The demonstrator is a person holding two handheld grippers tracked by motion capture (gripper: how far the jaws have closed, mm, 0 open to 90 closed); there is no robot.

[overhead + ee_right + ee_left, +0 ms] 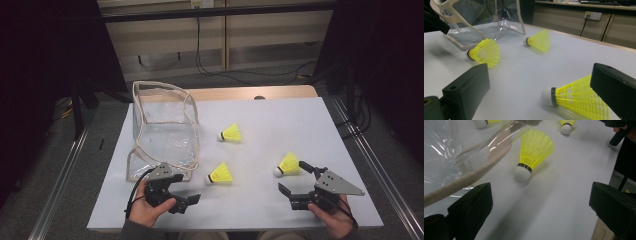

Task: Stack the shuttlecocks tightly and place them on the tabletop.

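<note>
Three yellow shuttlecocks with white corks lie on the white table (280,120). The far one (231,133) is near the middle, another (220,174) lies by the bag's near corner, and the third (288,164) is at the right. A clear plastic bag with beige trim (162,127) stands open at the left. My left gripper (186,189) is open beside the bag, facing the middle shuttlecock (534,152). My right gripper (295,177) is open, and the right shuttlecock (576,97) lies just ahead between its jaws, touching neither.
The white board's front edge (235,227) is close to both hands. A wooden tabletop strip (250,93) shows behind the board. Metal rails (372,165) run along both sides, with cables on the floor beyond. Bare board (290,125) lies right of the far shuttlecock.
</note>
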